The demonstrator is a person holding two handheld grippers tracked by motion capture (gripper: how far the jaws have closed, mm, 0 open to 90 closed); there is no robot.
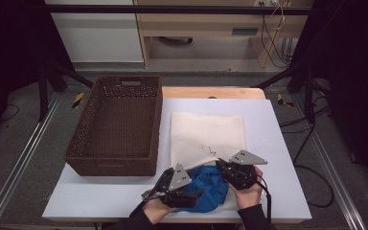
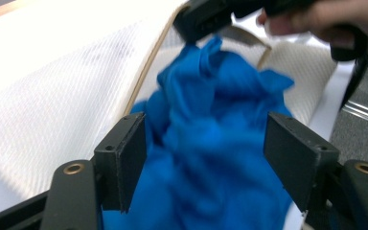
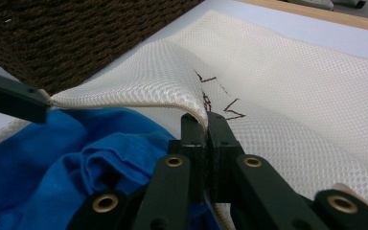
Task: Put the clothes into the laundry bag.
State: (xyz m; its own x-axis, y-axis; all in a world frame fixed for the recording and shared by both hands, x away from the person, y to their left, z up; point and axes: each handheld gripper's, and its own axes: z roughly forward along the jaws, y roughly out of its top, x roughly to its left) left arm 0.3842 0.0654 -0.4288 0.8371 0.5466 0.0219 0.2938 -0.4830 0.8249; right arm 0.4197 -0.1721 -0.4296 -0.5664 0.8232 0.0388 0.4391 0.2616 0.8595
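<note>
So it's a dim room with a grey floor and a pale wood desk at the back, and a white table in the middle. A dark brown wicker basket sits along the table's left edge, tall woven walls with a handle slot at the far end.

Right of it lies a cream mesh bag, flat and roughly square, running from mid-table down toward the near edge. Fine honeycomb weave, tan piping round the mouth, and a dark scribble near that mouth. Stuffed partway into the mouth at the near edge is a bright blue cloth, soft and all bunched up in folds.

The right gripper is clenched on the bag's piped rim, pinching the mesh and holding the top layer up so the mouth gapes over the cloth. The left gripper has its jaws spread wide, one either side of the blue bundle. The pads aren't pressing on it, so it's let go, and the jaws have just been opening. That view is a bit blurry.

Room-wise, the table's right side and near-left corner are bare. The bag's far edge sits well short of the table's far edge, with just a narrow strip between bag and basket.
</note>
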